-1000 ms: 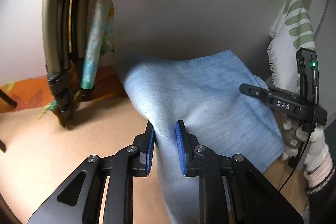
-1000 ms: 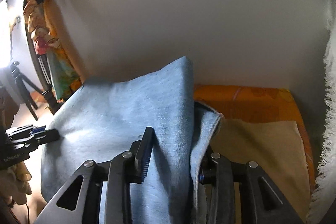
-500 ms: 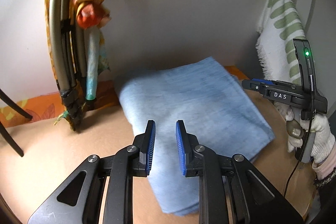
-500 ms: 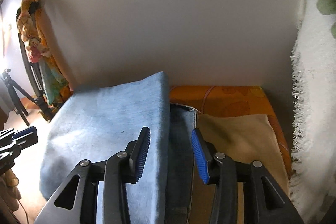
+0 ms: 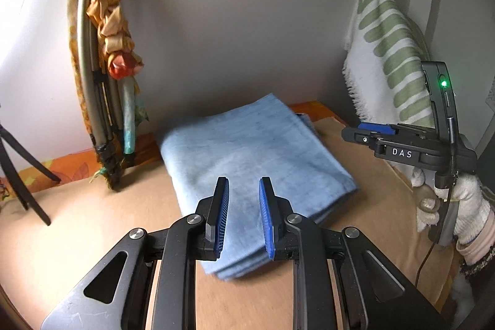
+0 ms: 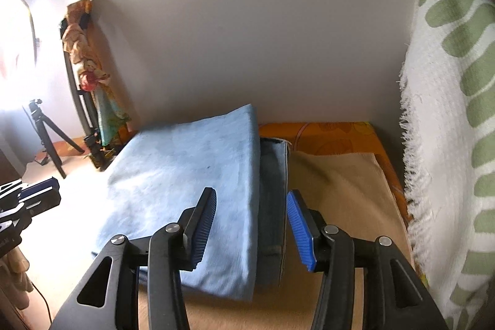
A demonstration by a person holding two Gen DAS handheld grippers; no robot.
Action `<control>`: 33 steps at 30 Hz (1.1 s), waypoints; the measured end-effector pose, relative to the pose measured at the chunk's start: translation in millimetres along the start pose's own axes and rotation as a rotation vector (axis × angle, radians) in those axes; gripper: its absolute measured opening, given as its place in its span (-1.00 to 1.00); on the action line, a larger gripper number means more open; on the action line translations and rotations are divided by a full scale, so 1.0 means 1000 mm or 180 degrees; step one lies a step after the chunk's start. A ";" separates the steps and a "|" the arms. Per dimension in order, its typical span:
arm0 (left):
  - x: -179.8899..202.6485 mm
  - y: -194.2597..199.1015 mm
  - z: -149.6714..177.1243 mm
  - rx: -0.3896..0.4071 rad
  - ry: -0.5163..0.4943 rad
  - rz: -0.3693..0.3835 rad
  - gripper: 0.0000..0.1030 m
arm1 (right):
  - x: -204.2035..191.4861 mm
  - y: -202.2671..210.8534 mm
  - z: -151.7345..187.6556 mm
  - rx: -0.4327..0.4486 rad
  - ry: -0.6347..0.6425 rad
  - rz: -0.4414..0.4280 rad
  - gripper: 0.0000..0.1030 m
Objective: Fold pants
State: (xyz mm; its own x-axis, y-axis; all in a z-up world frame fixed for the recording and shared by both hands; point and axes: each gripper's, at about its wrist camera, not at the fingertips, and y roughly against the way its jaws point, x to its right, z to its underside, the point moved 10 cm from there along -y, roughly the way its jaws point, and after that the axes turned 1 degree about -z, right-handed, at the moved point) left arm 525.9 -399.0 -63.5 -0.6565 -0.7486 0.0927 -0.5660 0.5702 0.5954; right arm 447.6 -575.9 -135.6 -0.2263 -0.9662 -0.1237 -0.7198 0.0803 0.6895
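Folded already, pants [image 5: 256, 163] lying flat at twelve o'clock on tan bedding [image 5: 92, 221]. Left gripper [image 5: 243, 217] empty, jaws narrowly parted; right gripper [image 6: 250, 229] empty, jaws opening. Probably soft, limp denim; best pinched at the thick folded edge.

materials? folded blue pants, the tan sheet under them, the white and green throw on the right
Folded light blue pants: looks like soft, washed denim or chambray, matte, with faint woven streaks and a darker inner layer. Tan sheet: smooth, flat woven cloth, matte; fibre unclear. White and green throw: nubby, towel-like or woven cotton, with a frayed fringe along its edge.
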 end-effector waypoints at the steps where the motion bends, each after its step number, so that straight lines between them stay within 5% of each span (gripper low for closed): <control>1: 0.001 0.005 0.001 0.0009 0.0003 0.0003 -0.65 | -0.001 0.005 0.002 0.0009 0.0002 -0.0004 -0.04; 9: 0.013 0.053 0.024 0.0021 0.0024 -0.0026 -0.63 | -0.029 0.060 0.016 0.0135 0.0018 -0.0130 -0.02; 13: 0.021 0.080 0.036 0.0080 0.0066 0.0004 -0.11 | -0.051 0.092 0.029 0.0225 0.0084 -0.0182 0.10; 18: 0.031 0.113 0.049 0.0203 0.0033 -0.0073 0.09 | -0.071 0.128 0.049 0.0309 0.0135 -0.0175 0.12; 20: 0.034 0.125 0.055 0.0231 0.0051 -0.0091 0.28 | -0.078 0.140 0.057 0.0350 0.0142 -0.0169 0.39; 22: 0.035 0.132 0.059 0.0256 0.0046 -0.0131 0.30 | -0.083 0.151 0.064 0.0440 0.0170 -0.0111 0.55; 33: 0.036 0.162 0.082 0.0259 0.0180 -0.0313 0.42 | -0.099 0.182 0.093 0.0570 0.0240 0.0029 0.74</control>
State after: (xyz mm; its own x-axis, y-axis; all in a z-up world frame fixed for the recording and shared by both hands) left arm 369.6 -305.4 -29.1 -0.5680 -0.8188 0.0832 -0.6663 0.5168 0.5375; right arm 277.8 -443.3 -64.1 -0.1884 -0.9803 -0.0594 -0.8247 0.1251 0.5515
